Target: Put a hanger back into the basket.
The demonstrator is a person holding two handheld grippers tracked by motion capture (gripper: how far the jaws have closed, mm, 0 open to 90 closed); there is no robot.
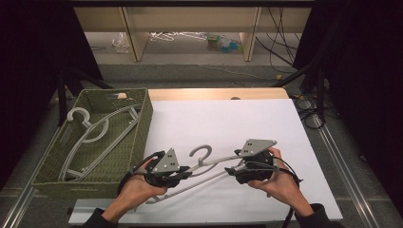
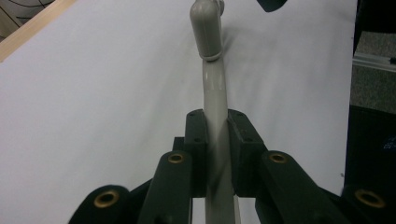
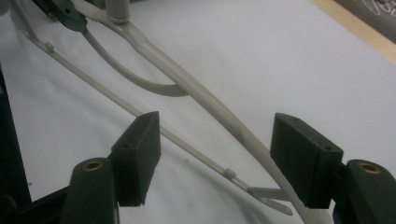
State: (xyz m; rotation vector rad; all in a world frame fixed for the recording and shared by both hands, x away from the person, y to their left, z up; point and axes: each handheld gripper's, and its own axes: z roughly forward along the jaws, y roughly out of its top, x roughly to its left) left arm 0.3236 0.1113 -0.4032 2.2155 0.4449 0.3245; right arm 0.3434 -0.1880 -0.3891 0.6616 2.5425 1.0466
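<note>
A grey plastic hanger [image 1: 209, 164] lies slanted across the near middle of the white table top [image 1: 228, 118], its hook [image 1: 202, 153] pointing away from me. My left gripper [image 1: 187, 172] is shut on one arm of the hanger; in the left gripper view the two pads [image 2: 196, 135] clamp the grey bar [image 2: 212, 84] close to the hook's neck. My right gripper [image 1: 230, 170] stands open at the hanger's other end. In the right gripper view the hanger's arm and thin bottom bar [image 3: 205, 100] run between the wide-apart jaws, closer to the right pad [image 3: 299, 154].
A green woven basket [image 1: 142, 118] stands at the table's left and holds other grey hangers [image 1: 90, 128]. The table's wooden far edge [image 1: 214, 93] shows behind the white sheet. Cables and clutter lie on the floor beyond.
</note>
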